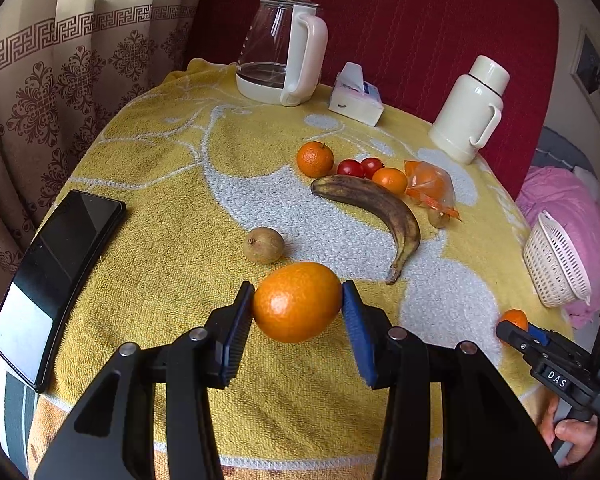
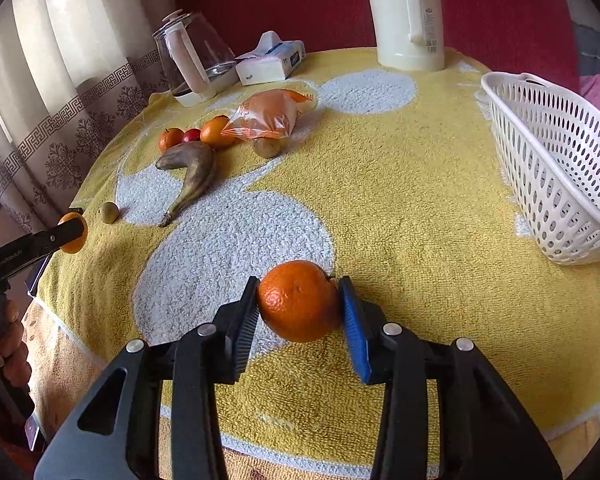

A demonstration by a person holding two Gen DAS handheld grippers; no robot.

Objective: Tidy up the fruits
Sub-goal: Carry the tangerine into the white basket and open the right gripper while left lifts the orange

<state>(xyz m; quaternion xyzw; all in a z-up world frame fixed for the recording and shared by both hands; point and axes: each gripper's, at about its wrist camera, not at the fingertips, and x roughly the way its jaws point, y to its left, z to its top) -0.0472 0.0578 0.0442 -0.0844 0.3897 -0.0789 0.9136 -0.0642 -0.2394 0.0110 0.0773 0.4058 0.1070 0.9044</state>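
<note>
My left gripper [image 1: 298, 308] is shut on a smooth orange [image 1: 298, 300], held just above the yellow towel [image 1: 160, 208]. My right gripper [image 2: 300, 304] is shut on a darker, dimpled orange [image 2: 298, 300] low over the towel's white patch; both pads press its sides. Farther back lie a blackened banana [image 1: 380, 208], a large orange [image 1: 315, 159], two red cherry tomatoes [image 1: 360, 167], a small orange [image 1: 390, 180], an orange plastic bag [image 1: 430, 186] and two small brown fruits [image 1: 263, 245]. A white slotted basket [image 2: 548, 168] stands at the right, holding nothing I can see.
A black phone [image 1: 56, 280] lies at the towel's left edge. At the back stand a glass kettle [image 1: 280, 52], a tissue box [image 1: 356, 98] and a cream thermos [image 1: 470, 112]. A curtain hangs left, a red backrest behind. A hand [image 1: 572, 436] holds the right gripper's handle.
</note>
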